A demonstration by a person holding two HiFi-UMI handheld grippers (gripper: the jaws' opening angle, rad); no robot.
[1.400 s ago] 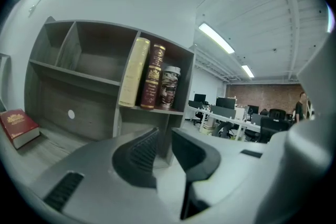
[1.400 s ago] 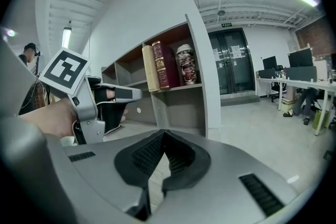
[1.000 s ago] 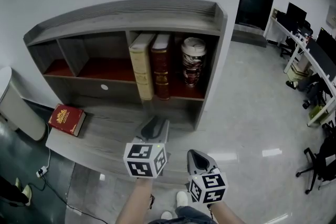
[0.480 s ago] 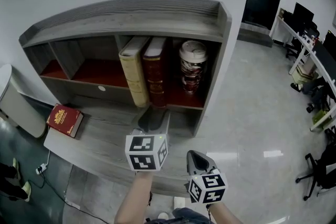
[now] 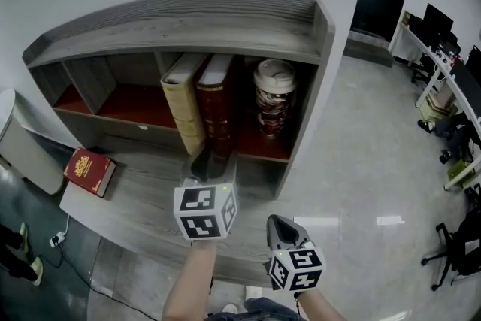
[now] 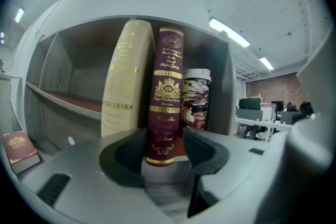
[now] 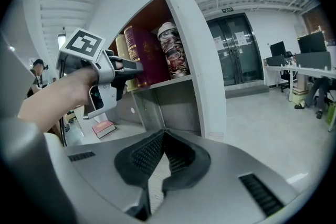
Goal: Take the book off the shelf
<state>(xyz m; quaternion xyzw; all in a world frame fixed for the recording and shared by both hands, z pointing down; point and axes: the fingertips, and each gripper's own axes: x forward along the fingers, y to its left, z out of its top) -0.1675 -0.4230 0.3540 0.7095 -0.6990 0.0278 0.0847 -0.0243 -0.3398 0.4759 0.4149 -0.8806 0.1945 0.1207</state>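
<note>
Head view: maroon book (image 5: 214, 105) upright in the shelf's (image 5: 188, 19) right-hand bay, near its front edge, between cream book (image 5: 179, 105) and cup (image 5: 272, 98). Left gripper (image 5: 212, 158) levelled at its spine. Right gripper (image 5: 282, 225) low, by the surface's (image 5: 143, 199) front edge. Red book (image 5: 89, 171) flat at the surface's left corner.

Left gripper view: jaws wide, just been opening, flanking the foot of the maroon book's spine, no squeeze visible.

Right gripper view: jaws together on nothing.

Judged barely begun: approach made, with clamping, drawing out and carrying clear all left.
</note>
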